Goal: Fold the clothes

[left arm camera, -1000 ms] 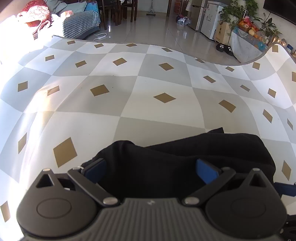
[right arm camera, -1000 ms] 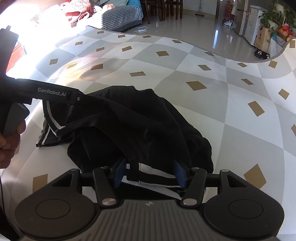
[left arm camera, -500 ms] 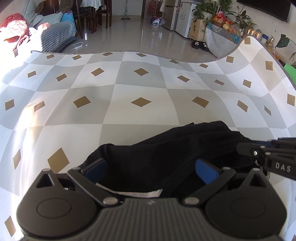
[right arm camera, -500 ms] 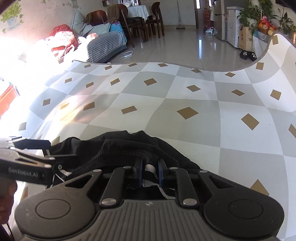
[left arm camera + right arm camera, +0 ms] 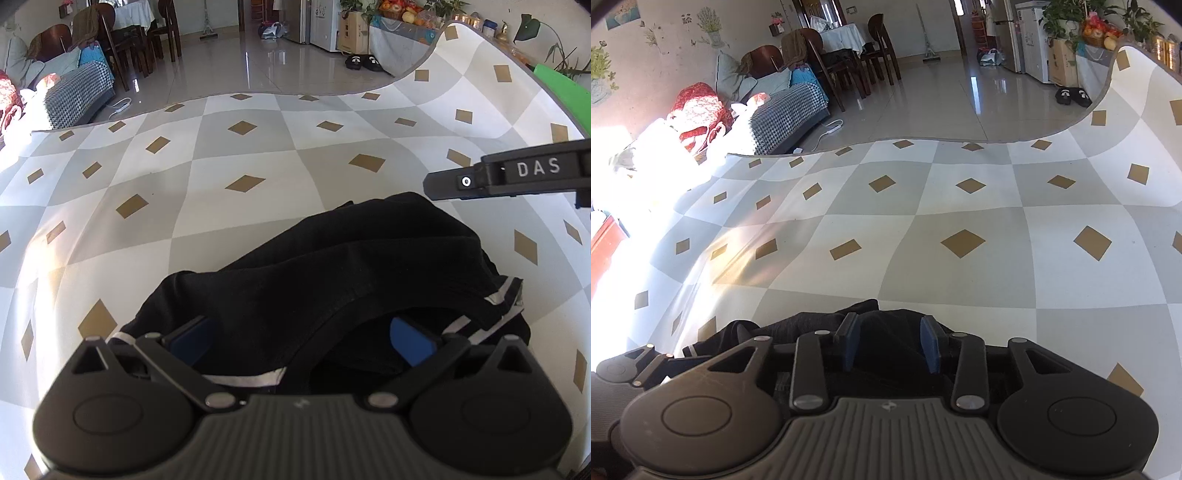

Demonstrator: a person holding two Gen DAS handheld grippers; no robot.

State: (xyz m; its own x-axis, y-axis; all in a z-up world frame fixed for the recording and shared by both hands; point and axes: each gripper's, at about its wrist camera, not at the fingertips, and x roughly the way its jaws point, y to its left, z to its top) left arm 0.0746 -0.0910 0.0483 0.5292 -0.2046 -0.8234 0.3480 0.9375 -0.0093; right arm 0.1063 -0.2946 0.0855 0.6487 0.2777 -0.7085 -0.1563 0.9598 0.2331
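Black garment point(image 5: 332, 280) bunched on checkered mat point(image 5: 221, 206), both grippers over it.
Left gripper point(image 5: 301, 338) spread wide, cloth between fingers, unpinched; right gripper point(image 5: 891, 345) opening, cloth between, nothing clamped.

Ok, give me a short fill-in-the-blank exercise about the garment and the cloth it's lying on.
1. The crumpled garment is mainly ____ in colour.
2. Its edge trim is ____.
3. The checked cloth beneath it carries brown ____ shapes.

Missing words: black; white; diamond
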